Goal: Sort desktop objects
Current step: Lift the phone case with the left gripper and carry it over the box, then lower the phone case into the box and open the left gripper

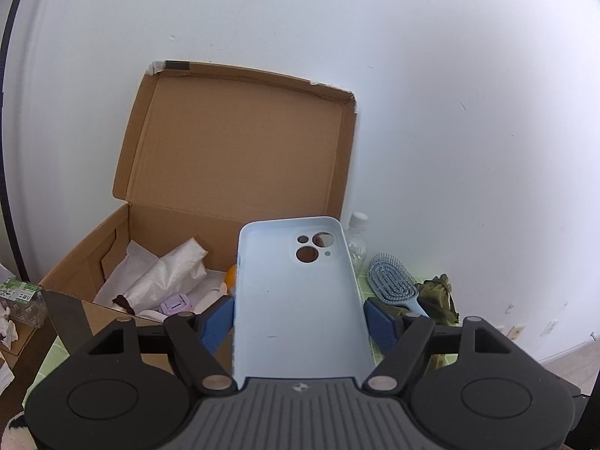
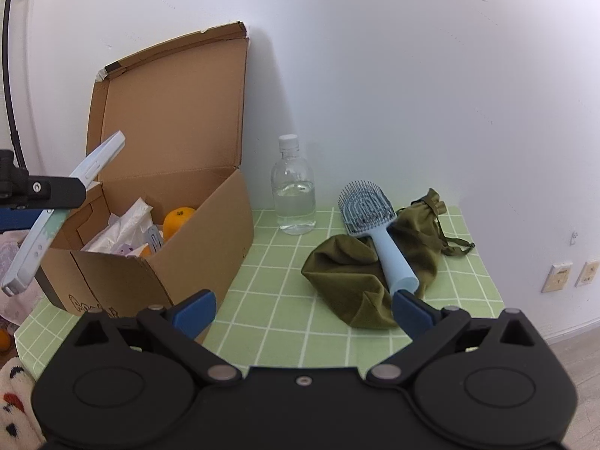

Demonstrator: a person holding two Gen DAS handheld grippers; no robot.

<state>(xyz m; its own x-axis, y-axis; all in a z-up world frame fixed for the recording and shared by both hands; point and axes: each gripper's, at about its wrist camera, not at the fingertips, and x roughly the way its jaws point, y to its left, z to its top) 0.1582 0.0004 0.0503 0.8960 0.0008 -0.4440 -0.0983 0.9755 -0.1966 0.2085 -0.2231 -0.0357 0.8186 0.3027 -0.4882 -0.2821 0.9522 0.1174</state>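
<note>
While the left gripper (image 1: 300, 322) presses its two blue pads on the long sides of a pale blue phone case (image 1: 300, 292), the case is lifted in the air in front of the open cardboard box (image 1: 86, 262), not touching the table. In the left wrist view the inner side of the case faces the camera, with the camera holes at its far end. In the right wrist view the same case (image 2: 67, 202) is seen from its edge, tilted, with the upper end above the near left corner of the box (image 2: 157, 262).

The box stands on a green checked tablecloth (image 2: 270, 322), its lid raised against the white wall (image 2: 412, 75). Inside lie an orange (image 2: 179, 219), crumpled white wrapping (image 1: 161, 273) and a small lilac object (image 1: 175, 304); what the lilac object is, I cannot tell.

The right gripper (image 2: 303, 309) has its jaws spread wide and holds nothing; it hovers over the near part of the tablecloth. Just beside the box, to the right, stands a clear water bottle (image 2: 293, 191) with a white cap, upright and near the wall. Further right a light blue hairbrush (image 2: 375, 225) lies with its bristles up across an olive green drawstring bag (image 2: 352, 281); the end of the handle is near the right finger of the right gripper, but not touching it
</note>
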